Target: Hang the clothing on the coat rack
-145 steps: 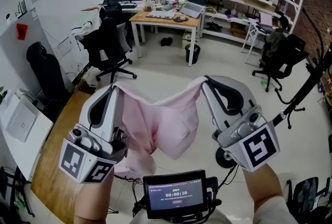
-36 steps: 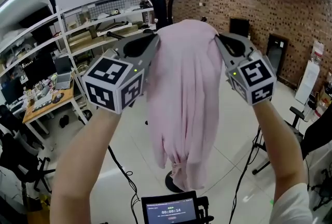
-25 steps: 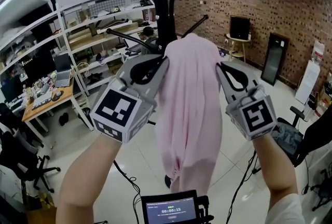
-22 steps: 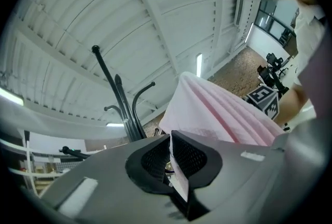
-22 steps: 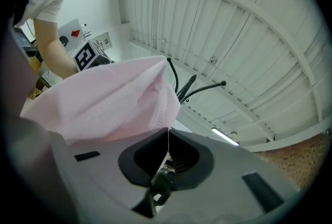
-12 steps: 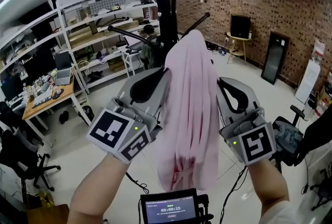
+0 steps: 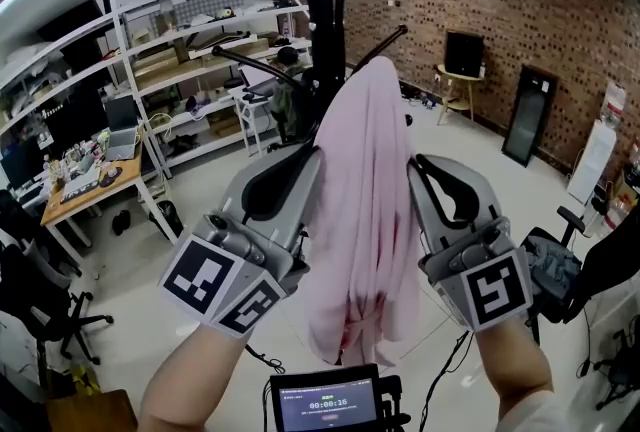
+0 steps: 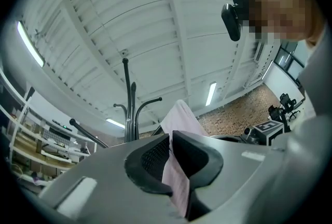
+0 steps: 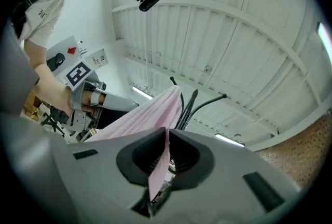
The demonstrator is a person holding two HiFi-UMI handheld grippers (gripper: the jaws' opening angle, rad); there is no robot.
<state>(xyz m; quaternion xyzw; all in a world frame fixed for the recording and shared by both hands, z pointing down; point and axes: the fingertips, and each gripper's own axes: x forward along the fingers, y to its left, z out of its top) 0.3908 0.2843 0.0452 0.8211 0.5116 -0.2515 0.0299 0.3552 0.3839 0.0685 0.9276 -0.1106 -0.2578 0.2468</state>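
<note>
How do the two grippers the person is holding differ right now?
The left gripper sits at the pink garment's left edge, the right gripper at its right edge. The left gripper is rolled so two faces of its marker cube show; the right gripper shows mainly one. Shared: both point up toward the coat rack, and the jaws of both have just been opening, pink cloth between them.

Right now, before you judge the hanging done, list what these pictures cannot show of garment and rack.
- Head view: where the pink garment meets the coat rack; the cloth itself covers that spot.
- Head view: the rack's top, cut off by the upper edge; its base, behind the garment.
- Head view: the screen, its print too small to read.
</note>
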